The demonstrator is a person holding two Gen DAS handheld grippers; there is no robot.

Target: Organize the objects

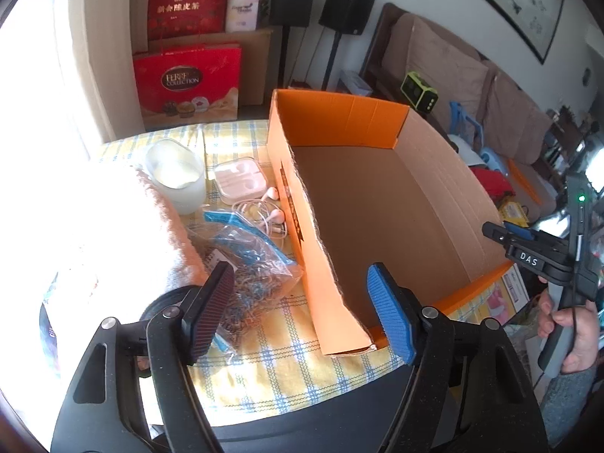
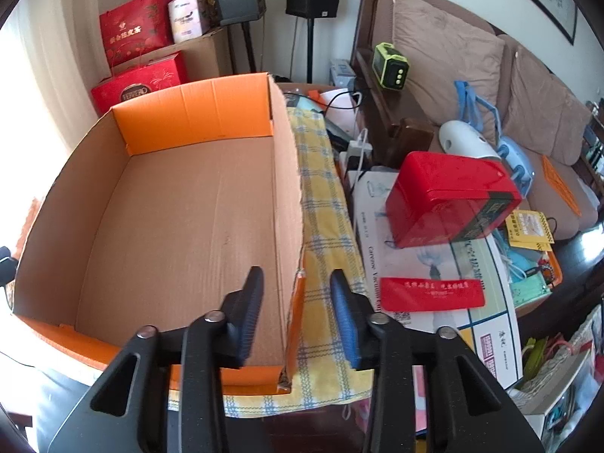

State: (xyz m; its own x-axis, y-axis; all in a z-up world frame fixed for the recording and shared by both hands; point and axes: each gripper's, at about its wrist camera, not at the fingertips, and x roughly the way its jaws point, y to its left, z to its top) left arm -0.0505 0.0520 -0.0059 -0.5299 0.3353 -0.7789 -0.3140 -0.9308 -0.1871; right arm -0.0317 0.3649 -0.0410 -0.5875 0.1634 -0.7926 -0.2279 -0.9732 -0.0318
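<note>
Nothing was packed yet: the box [image 1: 377, 204] sat empty, both claws gaping and holding nothing. The left claw [image 1: 302, 313] probably needed the bag [image 1: 249, 264] first.

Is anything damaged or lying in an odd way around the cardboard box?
Yes. The open orange cardboard box has ragged, torn top edges and a split near corner. Beside it, the white wired earphones lie tangled outside their clear plastic case.

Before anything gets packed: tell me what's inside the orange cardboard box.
The orange cardboard box shows only bare brown floor. In the right wrist view, the right gripper hides part of its near corner; nothing else visible there.
</note>
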